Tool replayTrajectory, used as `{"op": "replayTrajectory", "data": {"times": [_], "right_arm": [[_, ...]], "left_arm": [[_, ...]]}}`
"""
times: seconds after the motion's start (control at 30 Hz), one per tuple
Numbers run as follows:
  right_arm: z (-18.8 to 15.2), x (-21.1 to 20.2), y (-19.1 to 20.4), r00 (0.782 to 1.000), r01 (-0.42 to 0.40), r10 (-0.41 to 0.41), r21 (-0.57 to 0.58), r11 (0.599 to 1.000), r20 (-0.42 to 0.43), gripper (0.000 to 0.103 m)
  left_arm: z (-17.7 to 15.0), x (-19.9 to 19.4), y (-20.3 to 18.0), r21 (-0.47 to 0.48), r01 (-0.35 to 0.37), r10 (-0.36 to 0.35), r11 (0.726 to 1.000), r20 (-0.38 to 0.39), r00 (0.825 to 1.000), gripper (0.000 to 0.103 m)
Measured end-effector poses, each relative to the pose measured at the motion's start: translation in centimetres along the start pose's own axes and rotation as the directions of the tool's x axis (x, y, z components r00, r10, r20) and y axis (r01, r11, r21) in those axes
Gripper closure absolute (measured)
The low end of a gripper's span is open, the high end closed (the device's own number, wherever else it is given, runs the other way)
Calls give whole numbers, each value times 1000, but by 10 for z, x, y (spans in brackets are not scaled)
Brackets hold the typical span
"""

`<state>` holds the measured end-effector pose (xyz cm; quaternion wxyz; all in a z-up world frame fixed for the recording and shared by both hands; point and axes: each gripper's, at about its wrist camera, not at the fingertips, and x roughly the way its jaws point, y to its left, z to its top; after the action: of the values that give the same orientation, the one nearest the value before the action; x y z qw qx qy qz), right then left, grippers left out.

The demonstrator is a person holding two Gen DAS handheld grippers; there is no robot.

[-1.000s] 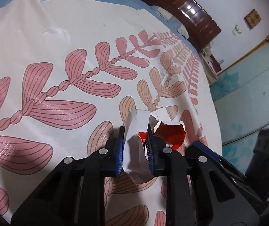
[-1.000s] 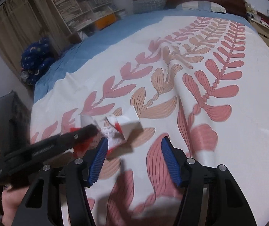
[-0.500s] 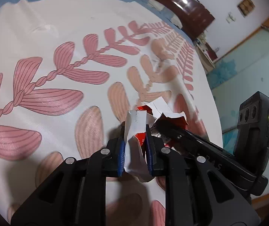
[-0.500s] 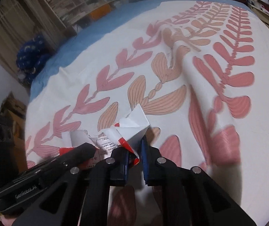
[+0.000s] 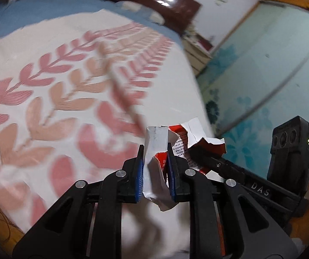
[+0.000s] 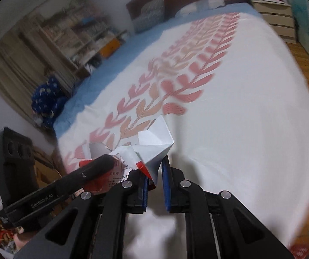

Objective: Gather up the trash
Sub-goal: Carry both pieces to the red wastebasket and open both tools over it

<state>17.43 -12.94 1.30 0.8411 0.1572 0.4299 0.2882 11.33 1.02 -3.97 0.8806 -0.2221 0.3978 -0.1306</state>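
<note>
The left gripper [image 5: 155, 168] has its jaws clenched on one end of a torn, crumpled red-and-white paper wrapper with small print [image 5: 156, 151]; the blue pads [image 5: 139, 181] press the white folded flap from both sides, and a crumpled tail of paper hangs out below them. The right gripper [image 6: 155, 181] has just been closing, and in its own view the jaws now pinch the other end of the same wrapper [image 6: 154, 144], gripping a white folded corner with a red edge between the blue pads [image 6: 166, 185]. The paper spans the short gap between the two grippers and is held up in the air, clear of the bed. In the left wrist view the right gripper's black finger [image 5: 208, 161] comes in from the right and meets the torn red part; in the right wrist view the left gripper's black finger [image 6: 89, 170] comes in from the left.

Below and beyond lies the white bedspread printed with pink and peach leaf sprays [image 5: 57, 99], blurred, over a blue sheet [image 6: 111, 71]. A dark glossy wooden headboard [image 5: 165, 2] stands at the far end, with a grey checked pillow [image 6: 150, 13] against it. Cluttered bookshelves [image 6: 68, 34] stand to the left of the bed, a pale wooden nightstand [image 6: 277, 19] to its right, and a wall with teal flowers [image 5: 262, 75] is on that side too
</note>
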Motion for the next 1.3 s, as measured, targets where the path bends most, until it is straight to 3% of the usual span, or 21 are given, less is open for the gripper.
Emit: {"op": "replayTrajectory", "data": {"times": [0.2, 0.3, 0.43, 0.57, 0.67, 0.73, 0.77, 0.87, 0.9, 0.93, 1.03, 1.1, 1.13, 1.23, 1.3], "right_arm": [[-17, -156, -61, 993, 39, -44, 52, 998, 112, 90], [-40, -229, -106, 982, 110, -122, 88, 990, 142, 90], [-87, -318, -174, 960, 220, -244, 170, 961, 138, 90], [-134, -381, -229, 929, 299, -344, 272, 915, 136, 89], [-185, -421, -282, 908, 330, -404, 405, 853, 112, 89], [-218, -432, -312, 895, 354, -438, 464, 812, 83, 89], [-234, -431, -325, 890, 371, -453, 488, 790, 56, 89], [-286, -418, -360, 869, 434, -494, 529, 729, -33, 89], [-301, -410, -370, 866, 447, -497, 542, 712, -61, 89], [-321, -400, -384, 869, 448, -485, 569, 689, -97, 89], [-363, -378, -406, 883, 427, -450, 632, 647, -135, 89], [-373, -368, -410, 877, 443, -456, 626, 642, -152, 89], [-378, -363, -413, 875, 449, -455, 628, 635, -165, 89], [-383, -352, -422, 878, 445, -440, 655, 611, -186, 89], [-380, -341, -420, 879, 442, -437, 664, 603, -189, 88]], "left_arm": [[-36, -13, -142, 209, 82, -82, 974, -5, 997, 85], [-66, -1, -211, 275, 155, -138, 949, -80, 987, 85], [-106, 31, -293, 377, 257, -190, 890, -206, 960, 85], [-159, 75, -368, 431, 343, -192, 834, -356, 915, 85], [-199, 104, -412, 464, 394, -174, 794, -447, 877, 85], [-227, 123, -432, 487, 416, -154, 768, -489, 858, 85], [-239, 131, -437, 502, 412, -136, 761, -497, 857, 85], [-298, 177, -439, 517, 392, -32, 761, -574, 819, 85], [-313, 191, -436, 517, 393, -5, 760, -600, 800, 85], [-332, 208, -430, 518, 388, 46, 763, -641, 766, 85], [-358, 237, -425, 519, 371, 129, 770, -696, 707, 85], [-371, 243, -423, 561, 373, 170, 739, -691, 703, 85], [-380, 248, -422, 575, 370, 196, 730, -695, 692, 85], [-387, 265, -416, 564, 338, 231, 754, -709, 667, 85], [-384, 269, -410, 536, 323, 218, 780, -717, 662, 83]]}}
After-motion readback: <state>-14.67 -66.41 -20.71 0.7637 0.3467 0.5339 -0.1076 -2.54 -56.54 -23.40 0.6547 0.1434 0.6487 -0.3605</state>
